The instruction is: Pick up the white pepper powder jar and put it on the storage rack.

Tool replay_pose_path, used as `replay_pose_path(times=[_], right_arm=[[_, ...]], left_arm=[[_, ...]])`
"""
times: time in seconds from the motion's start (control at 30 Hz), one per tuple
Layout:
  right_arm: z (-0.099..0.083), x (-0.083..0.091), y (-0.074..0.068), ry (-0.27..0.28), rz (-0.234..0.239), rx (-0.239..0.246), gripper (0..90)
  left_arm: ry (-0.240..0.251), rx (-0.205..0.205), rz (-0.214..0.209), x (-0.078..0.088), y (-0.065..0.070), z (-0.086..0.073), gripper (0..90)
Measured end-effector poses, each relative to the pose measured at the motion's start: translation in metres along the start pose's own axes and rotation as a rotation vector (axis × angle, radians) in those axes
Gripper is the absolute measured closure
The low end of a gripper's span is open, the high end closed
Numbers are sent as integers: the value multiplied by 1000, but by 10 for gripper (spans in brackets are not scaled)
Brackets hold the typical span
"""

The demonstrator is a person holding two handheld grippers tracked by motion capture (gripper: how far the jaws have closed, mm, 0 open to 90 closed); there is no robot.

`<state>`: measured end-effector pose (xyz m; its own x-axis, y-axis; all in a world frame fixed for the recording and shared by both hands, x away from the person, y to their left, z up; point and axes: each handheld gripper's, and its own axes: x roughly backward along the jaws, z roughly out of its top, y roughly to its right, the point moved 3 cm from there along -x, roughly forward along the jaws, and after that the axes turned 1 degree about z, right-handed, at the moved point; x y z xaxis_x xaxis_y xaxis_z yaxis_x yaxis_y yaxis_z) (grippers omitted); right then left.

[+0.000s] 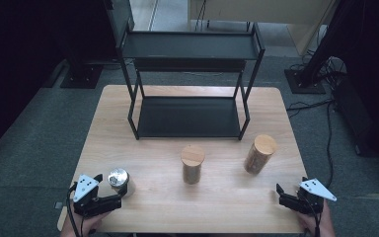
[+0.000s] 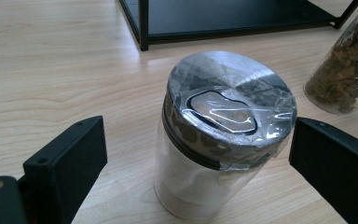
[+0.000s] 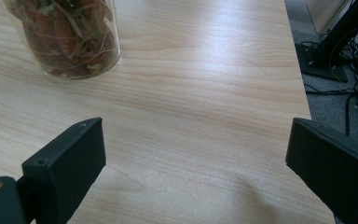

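Steel-lidded jar (image 2: 223, 135) between spread left gripper (image 2: 198, 154) jaws, untouched; right gripper (image 3: 196, 158) agape near table edge (image 3: 303, 79).

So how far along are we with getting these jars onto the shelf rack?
Nothing is shelved yet: the black rack has bare shelves. In hand: the left gripper is open around the silver-lidded jar, jaws not touching it. Left: the two wood-lidded jars stand on the table, and the right gripper is open, holding nothing.
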<state>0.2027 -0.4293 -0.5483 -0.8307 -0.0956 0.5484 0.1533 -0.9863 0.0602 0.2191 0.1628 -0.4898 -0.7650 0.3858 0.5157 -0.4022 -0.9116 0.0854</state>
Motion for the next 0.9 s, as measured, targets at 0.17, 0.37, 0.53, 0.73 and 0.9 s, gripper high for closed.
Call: replay_pose_path(times=[0.17, 0.37, 0.53, 0.73, 0.9], right_arm=[[0, 0, 0, 1, -2, 0, 43], [0, 0, -1, 1, -2, 8, 43], [0, 0, -1, 1, -2, 7, 43], [0, 0, -1, -1, -3, 12, 43], [0, 0, -1, -1, -2, 11, 43]], left_arm=[[-7, 2, -7, -4, 3, -2, 44], [-20, -4, 10, -9, 4, -4, 44], [-45, -23, 24, -16, 5, -9, 52], [-49, -9, 31, -21, 6, -10, 52], [-41, -9, 51, -23, 9, -9, 78]])
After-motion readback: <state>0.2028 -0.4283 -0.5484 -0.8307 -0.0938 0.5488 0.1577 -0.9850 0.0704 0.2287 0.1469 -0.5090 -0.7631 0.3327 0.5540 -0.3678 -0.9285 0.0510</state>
